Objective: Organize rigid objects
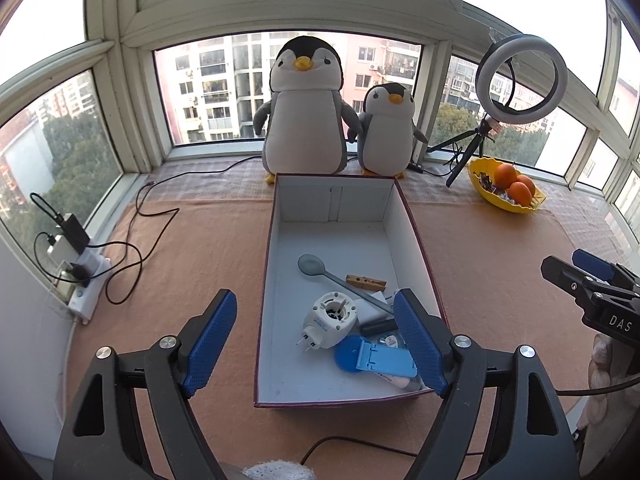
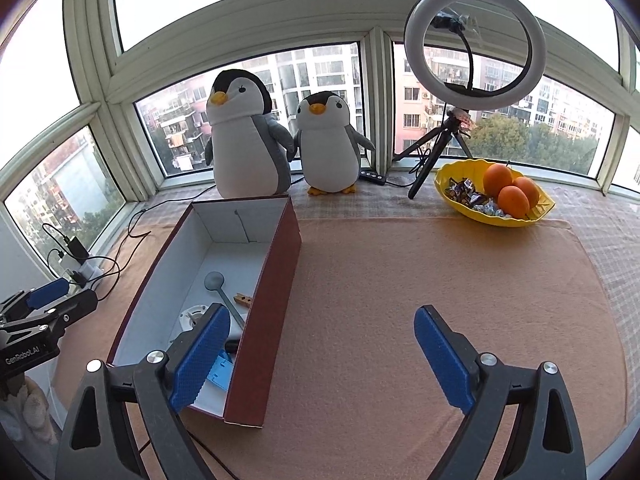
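A dark-red cardboard box (image 1: 416, 236) with a white inside stands on the peach cloth; it also shows in the right wrist view (image 2: 276, 300). In it lie a grey spoon (image 1: 320, 270), a wooden clothespin (image 1: 366, 281), a white round plug-in device (image 1: 330, 318), a blue phone stand (image 1: 376, 360) and a few small items. My left gripper (image 1: 320, 344) is open and empty, above the box's near end. My right gripper (image 2: 324, 360) is open and empty, over the cloth right of the box, its left finger over the box's near corner.
Two plush penguins (image 1: 304, 108) stand behind the box at the window. A ring light on a tripod (image 2: 476, 44) and a yellow bowl of oranges and sweets (image 2: 496, 194) are at the back right. A power strip with chargers and cables (image 1: 80, 276) lies at the left.
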A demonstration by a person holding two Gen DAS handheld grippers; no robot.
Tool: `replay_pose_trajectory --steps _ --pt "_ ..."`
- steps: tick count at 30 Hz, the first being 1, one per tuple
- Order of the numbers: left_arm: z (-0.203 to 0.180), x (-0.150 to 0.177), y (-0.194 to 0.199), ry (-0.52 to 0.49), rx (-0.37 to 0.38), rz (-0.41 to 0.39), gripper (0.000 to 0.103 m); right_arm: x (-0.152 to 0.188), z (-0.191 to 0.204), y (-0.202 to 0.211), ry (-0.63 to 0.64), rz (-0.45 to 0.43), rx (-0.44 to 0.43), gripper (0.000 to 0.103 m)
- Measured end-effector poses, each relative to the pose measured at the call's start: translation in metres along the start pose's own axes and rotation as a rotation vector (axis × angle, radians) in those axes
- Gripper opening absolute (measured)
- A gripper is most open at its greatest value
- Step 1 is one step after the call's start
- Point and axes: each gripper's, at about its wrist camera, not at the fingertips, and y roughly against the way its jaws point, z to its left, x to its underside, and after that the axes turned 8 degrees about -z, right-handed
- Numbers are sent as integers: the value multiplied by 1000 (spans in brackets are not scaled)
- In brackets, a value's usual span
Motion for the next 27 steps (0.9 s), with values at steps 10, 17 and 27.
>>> replay_pose_trajectory --steps 10,17,27 --pt "-1 -1 0 1 4 1 81 -1 -2 -1 2 1 3 91" --pt "0 -1 -1 2 5 3 81 -1 -2 -1 2 -1 5 91" --pt "0 -1 -1 -1 5 2 81 -1 -3 -2 0 1 4 91"
